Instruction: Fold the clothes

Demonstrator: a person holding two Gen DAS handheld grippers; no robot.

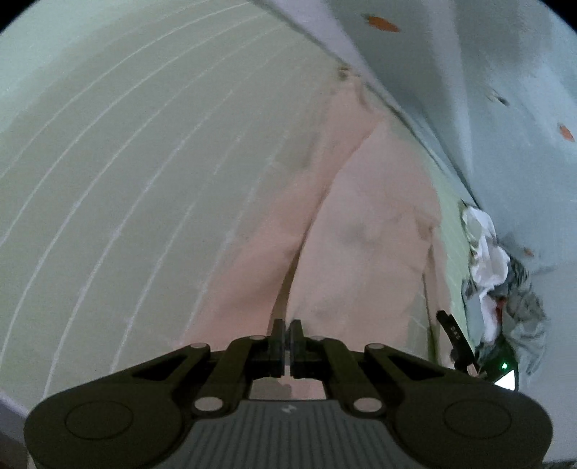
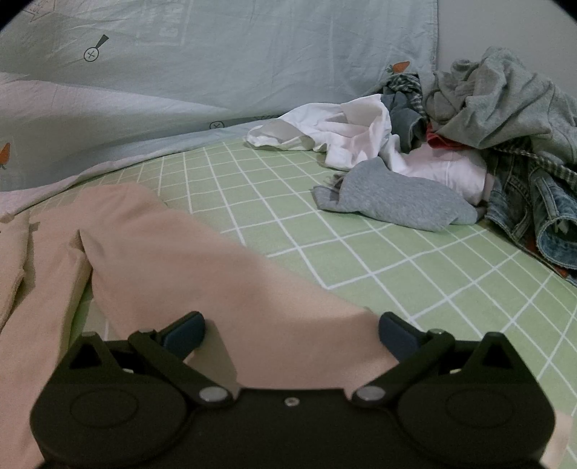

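Left hand-held gripper point(image 1: 287, 333): I am pinching one pink garment point(image 1: 364, 231), fingers closed on its edge.
Right hand-held gripper point(image 2: 290, 330): I am holding it spread wide around a fold.
Garment: lying on the green-checked bed point(image 2: 396, 274).
Pile point(image 2: 468, 144): one heap, lying well apart.

A bed sheet point(image 2: 414, 274) of pale green with a white grid covers the bed. Along the sheet's far edge lies a light blue quilt point(image 2: 223, 61), creased, printed with small orange carrots and dark round marks. A grey-white wall point(image 2: 505, 25) rises beyond the sheet's far right corner. In the left wrist view the same green sheet point(image 1: 126, 162) fills the left side, with the quilt point(image 1: 505, 108) at its right edge.
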